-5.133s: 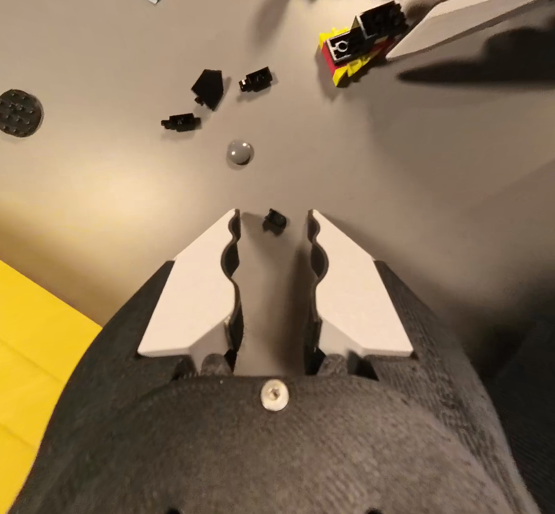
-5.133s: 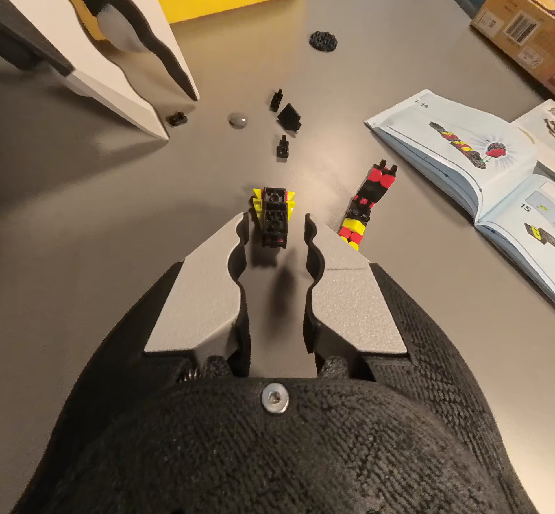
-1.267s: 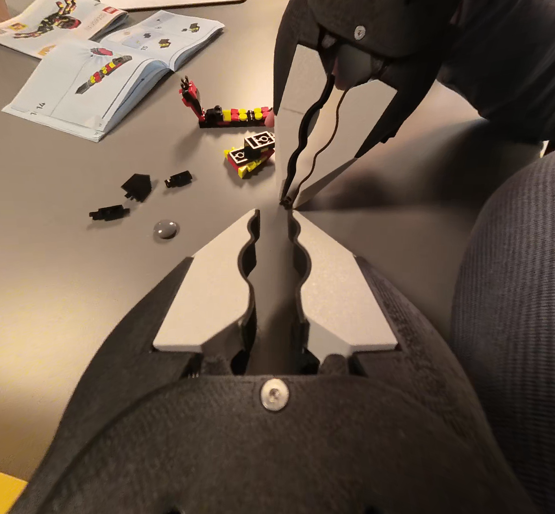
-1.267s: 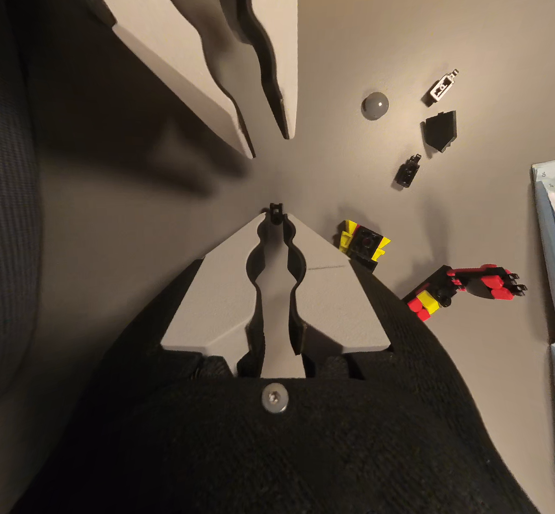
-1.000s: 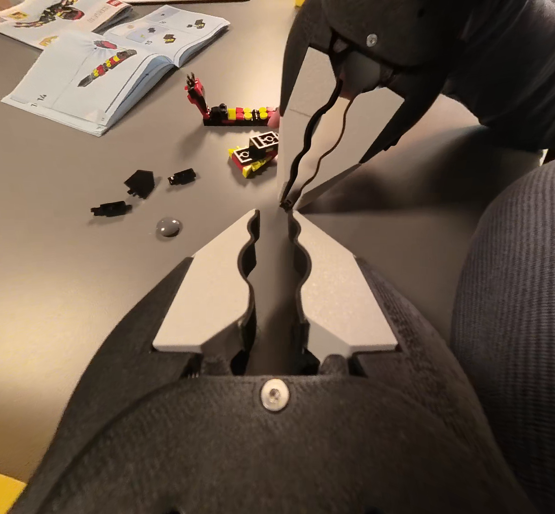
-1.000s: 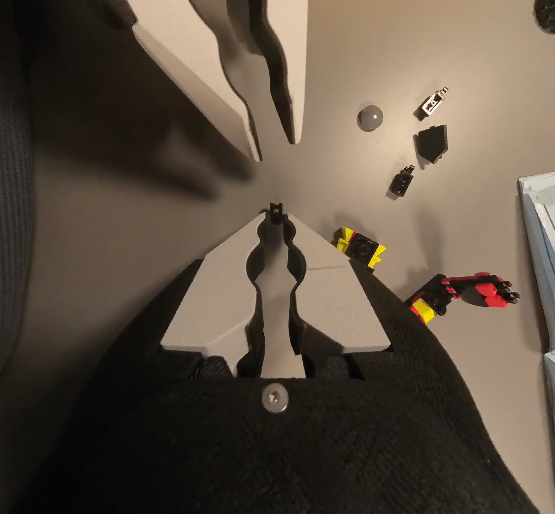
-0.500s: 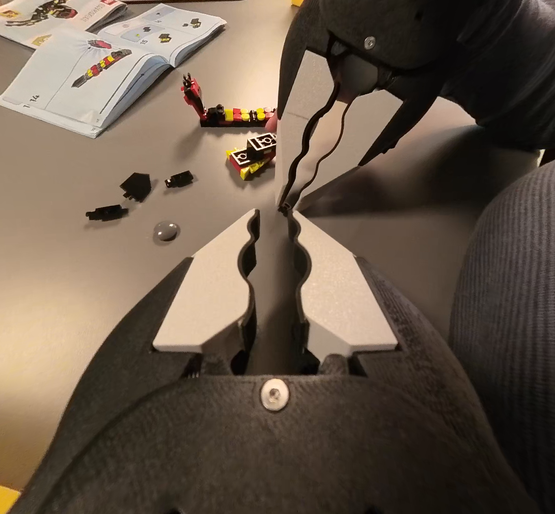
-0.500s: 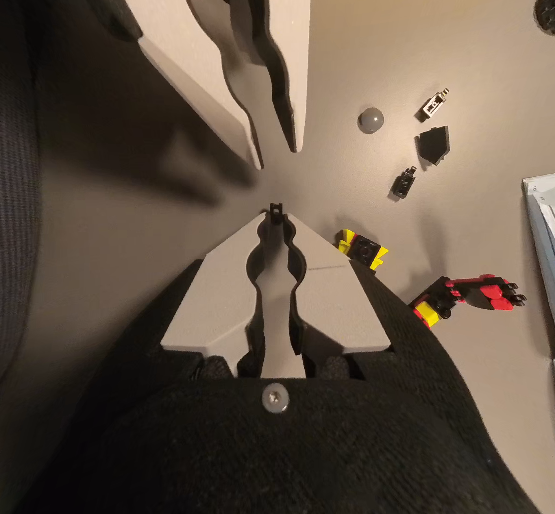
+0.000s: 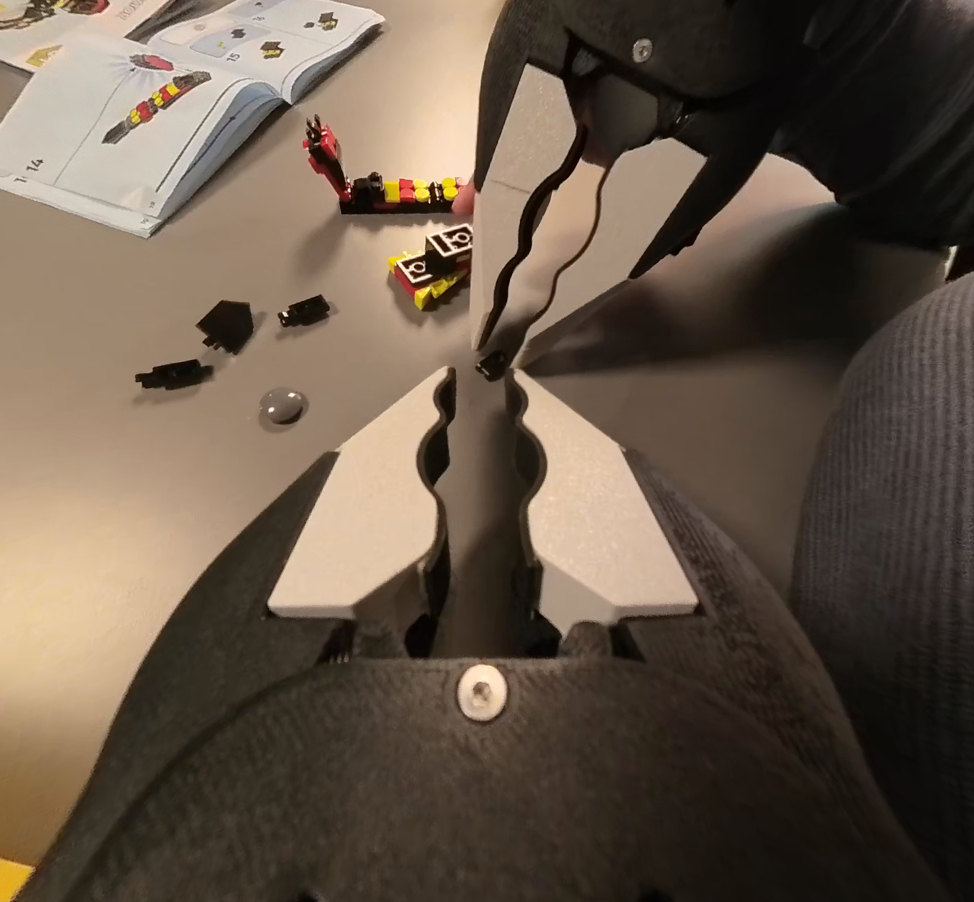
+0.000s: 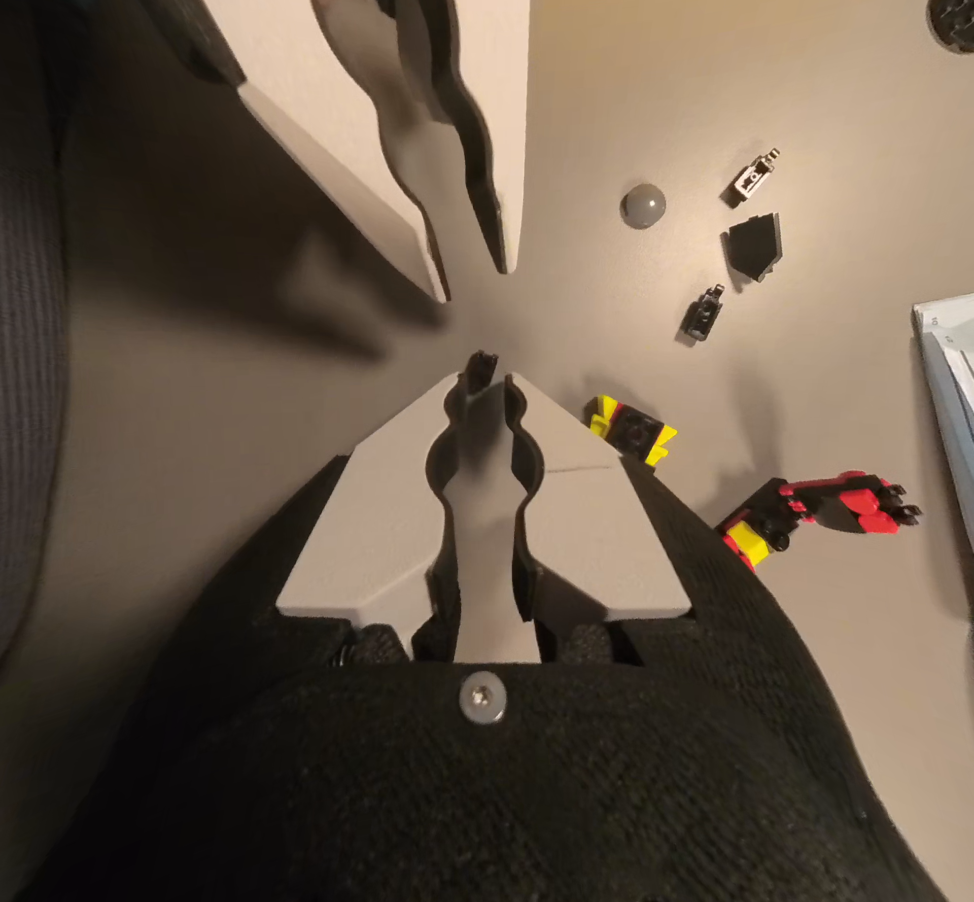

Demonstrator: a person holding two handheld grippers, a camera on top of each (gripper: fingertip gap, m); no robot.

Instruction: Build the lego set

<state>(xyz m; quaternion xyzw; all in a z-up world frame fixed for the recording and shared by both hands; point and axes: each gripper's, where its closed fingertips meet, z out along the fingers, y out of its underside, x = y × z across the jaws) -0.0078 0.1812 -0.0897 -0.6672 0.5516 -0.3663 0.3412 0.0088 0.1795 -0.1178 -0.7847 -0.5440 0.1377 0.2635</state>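
A tiny black lego piece (image 9: 490,365) sits tilted just off the grey table, between the tips of both grippers. My right gripper (image 10: 482,376) has its jaws slightly parted. The piece (image 10: 482,365) leans on its left finger with a gap to the right one. My left gripper (image 9: 480,376) is open and empty, its tips right in front of the piece. The right gripper (image 9: 498,355) points down at it from above. A red, yellow and black assembly (image 9: 400,191) and a small yellow-black assembly (image 9: 432,270) lie behind.
Loose parts lie to the left: a black wedge (image 9: 226,323), two black clips (image 9: 304,310) (image 9: 171,373) and a grey dome (image 9: 282,405). An open instruction booklet (image 9: 158,102) lies far left. A round black plate (image 10: 954,12) lies farther off. A person's dark-clothed leg (image 9: 896,508) is at the right. Only a small space, under 4 cm, lies between the two pairs of fingers. The left tips stand about 7 cm off the grey dome (image 9: 282,405). It turns up in the right wrist view (image 10: 647,200) as well.
My right gripper was shut on the tiny black piece; its jaws have now parted and the piece has tilted. The left gripper has stayed open at the same spot.
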